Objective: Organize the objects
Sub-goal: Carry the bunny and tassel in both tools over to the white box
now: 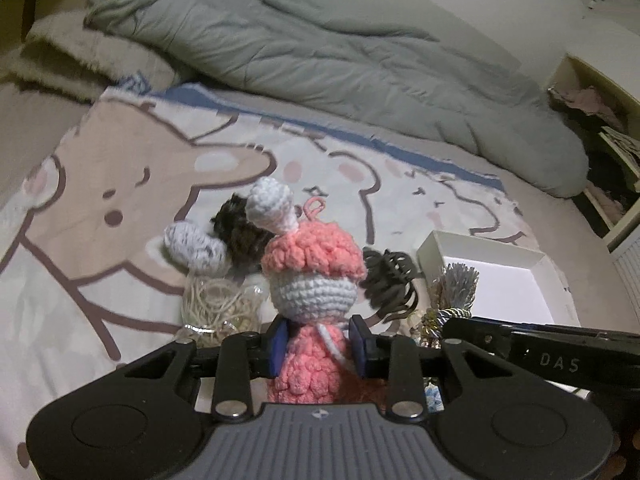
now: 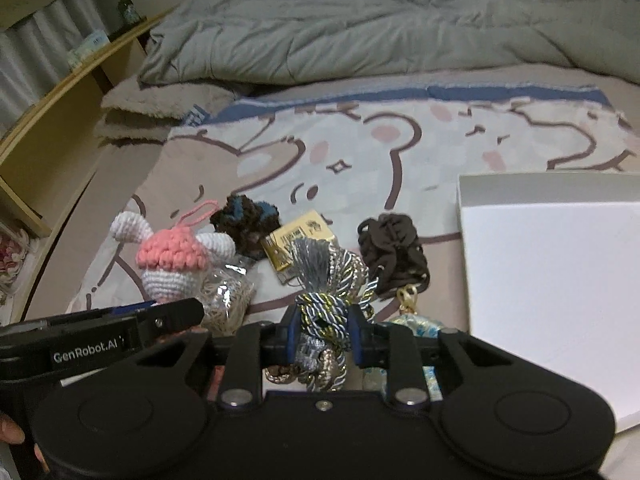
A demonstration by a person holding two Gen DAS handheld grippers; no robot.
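Nearest in the left wrist view, the left gripper (image 1: pixel 319 342) has its blue-padded fingers (image 1: pixel 277 344) clamped on the pink lower body of a crocheted doll (image 1: pixel 310 276). The doll is chunky yarn: bobbly salmon-pink body and cap, a smooth white-grey stitched band between, two rounded white ears and a thin pink loop on top. It stands upright between the pads, and the gripper tilts downward toward the bed.

In the right wrist view, the right gripper (image 2: pixel 322 340) points down likewise, its fingers (image 2: pixel 291 340) pressed together on a knotted cord tassel (image 2: pixel 324 304), a twist of silver, gold and dark blue rope with a grey fringe fanning above the knot. The left gripper's black body crosses the lower left of this view, close beside the right one.

Just past the fingers lie the other small things, crowded together on the bed: a crinkly clear bag of pale rubber bands (image 2: pixel 224 296), a gold card packet (image 2: pixel 300 240), a dark brown fluffy pompom with blue patches (image 2: pixel 244 220), a bundle of brown elastic hair ties (image 2: pixel 394 252) with a gold clasp below it, and a blue-patterned pouch partly hidden under the right gripper.

To the right sits a shallow white box (image 2: pixel 464 192) with low straight walls, its inside bare.

All rests on a flat woven blanket (image 1: pixel 120 160) printed with cartoon bears and edged in blue, with open cloth left of the pile. Farther back lies a rumpled grey quilted duvet (image 2: pixel 360 28) over a fuzzy beige throw, and a wooden shelf edge (image 2: pixel 60 92) bounds the bed's left side.
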